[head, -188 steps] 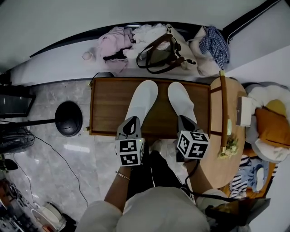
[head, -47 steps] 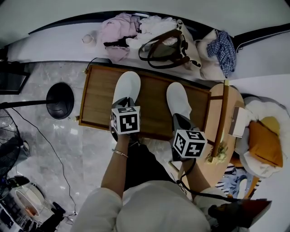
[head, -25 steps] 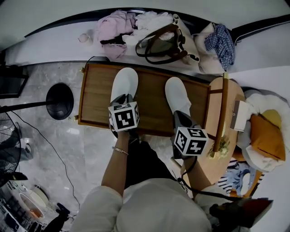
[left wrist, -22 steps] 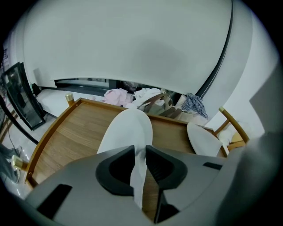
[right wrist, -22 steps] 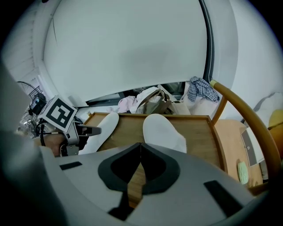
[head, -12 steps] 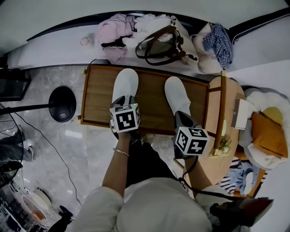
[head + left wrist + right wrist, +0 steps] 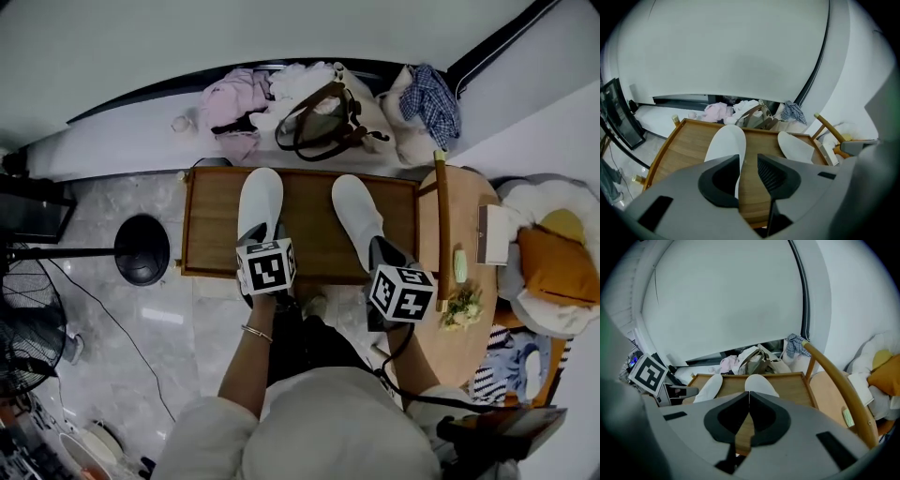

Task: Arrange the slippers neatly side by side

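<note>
L claw [image 7: 265, 231] jaws apart, have just been opening; pads grip nothing. In the left gripper view the gap [image 7: 748, 161] shows only the left slipper's [image 7: 725, 143] edge and bare wood beyond. That white slipper [image 7: 260, 202] lies just ahead of the L claw tips, heel end nearest them, toe pointing away; can't tell if the tips touch it. R claw [image 7: 382, 251] jaws together, tips meeting [image 7: 748, 399], nothing clamped. Right slipper [image 7: 354, 214] sits just ahead of the R claw, heel hidden behind the jaws in the right gripper view [image 7: 759, 383], toe angled a bit twd the L claw side. Both slippers rest side by side on the wooden tray [image 7: 211, 225], a strip of bare wood btw them, not quite parallel. Past the tray's far rim, beyond both claws: brown-strapped handbag [image 7: 323, 117], pink garment [image 7: 230, 98], plaid cloth [image 7: 431, 89]. Outboard of the R claw, a wooden chair [image 7: 441, 216] just beside the tray. Outboard of the L claw, a black round stand base [image 7: 141, 248] on the marble floor.
</note>
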A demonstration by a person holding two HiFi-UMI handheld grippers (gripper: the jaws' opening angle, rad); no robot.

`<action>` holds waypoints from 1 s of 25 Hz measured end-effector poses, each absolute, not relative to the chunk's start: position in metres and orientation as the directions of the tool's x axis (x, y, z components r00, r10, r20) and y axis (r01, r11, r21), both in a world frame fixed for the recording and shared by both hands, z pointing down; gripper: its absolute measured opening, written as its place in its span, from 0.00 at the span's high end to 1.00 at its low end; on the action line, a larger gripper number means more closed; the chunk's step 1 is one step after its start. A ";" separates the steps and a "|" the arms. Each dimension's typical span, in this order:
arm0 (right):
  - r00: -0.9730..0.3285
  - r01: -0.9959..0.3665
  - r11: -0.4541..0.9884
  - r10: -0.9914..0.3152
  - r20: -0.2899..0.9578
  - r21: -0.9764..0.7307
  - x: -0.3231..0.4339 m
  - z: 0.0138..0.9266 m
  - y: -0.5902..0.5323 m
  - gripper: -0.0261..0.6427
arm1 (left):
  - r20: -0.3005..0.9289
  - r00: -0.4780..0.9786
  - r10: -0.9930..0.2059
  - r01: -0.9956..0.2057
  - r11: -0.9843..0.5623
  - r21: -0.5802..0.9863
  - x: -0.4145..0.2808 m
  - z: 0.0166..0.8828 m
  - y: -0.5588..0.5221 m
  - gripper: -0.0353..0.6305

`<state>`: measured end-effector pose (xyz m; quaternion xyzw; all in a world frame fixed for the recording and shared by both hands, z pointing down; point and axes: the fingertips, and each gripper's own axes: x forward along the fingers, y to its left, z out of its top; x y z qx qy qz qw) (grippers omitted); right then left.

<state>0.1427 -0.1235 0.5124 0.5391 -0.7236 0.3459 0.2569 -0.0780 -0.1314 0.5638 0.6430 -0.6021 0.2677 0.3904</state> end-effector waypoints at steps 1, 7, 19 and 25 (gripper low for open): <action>-0.278 -0.961 0.165 -0.615 0.738 -0.224 0.146 0.507 -0.124 0.91 | 0.810 0.139 -0.570 -0.983 0.018 0.181 -0.075 0.559 -0.131 0.75; -0.227 -0.970 0.094 -0.677 0.700 -0.223 0.166 0.479 -0.122 0.91 | 0.786 0.206 -0.583 -0.977 -0.076 0.200 -0.047 0.532 -0.130 0.75; -0.102 -0.980 -0.048 -0.717 0.690 -0.194 0.220 0.465 -0.098 0.91 | 0.776 0.336 -0.533 -0.937 -0.276 0.215 0.026 0.525 -0.134 0.75; -0.066 -0.974 -0.111 -0.701 0.710 -0.199 0.238 0.476 -0.089 0.91 | 0.796 0.375 -0.474 -0.908 -0.361 0.213 0.062 0.537 -0.137 0.75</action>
